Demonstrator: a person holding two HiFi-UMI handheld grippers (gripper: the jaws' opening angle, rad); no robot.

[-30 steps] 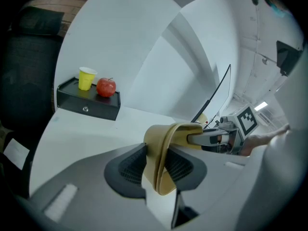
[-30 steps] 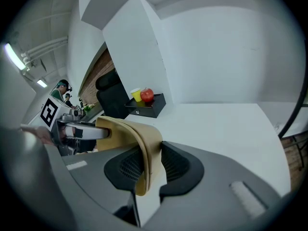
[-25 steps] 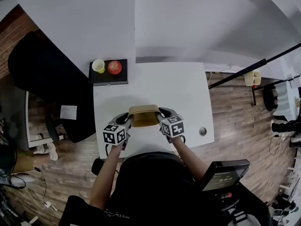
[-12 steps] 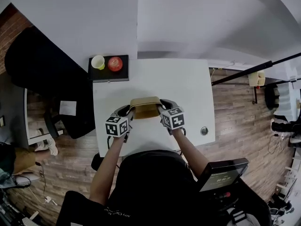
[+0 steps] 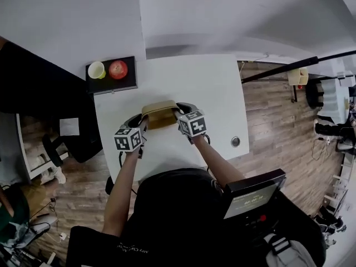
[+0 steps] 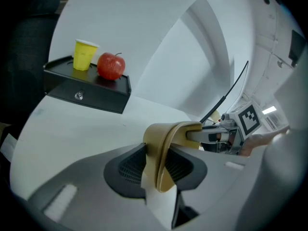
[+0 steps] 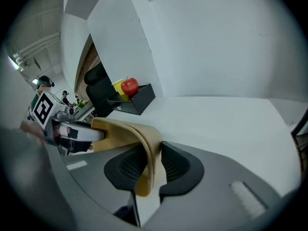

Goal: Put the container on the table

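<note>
Carried lower and farther out since a second ago: container (image 5: 160,114), now over mid-table (image 5: 194,82). Clamped at left rim by left gripper (image 5: 141,124), at right rim by right gripper (image 5: 179,113). Contact with table unclear.

Yellow cup (image 5: 97,69) beside red apple (image 5: 118,69), both atop black box (image 5: 111,85)

The thin-walled tan container (image 5: 160,115) looks like matt moulded paper fibre, and the white rectangular table (image 5: 192,85) has a smooth, matt top. The round red apple (image 5: 118,69) has a glossy skin, while the brown plank floor (image 5: 272,121) shows wood grain.
</note>
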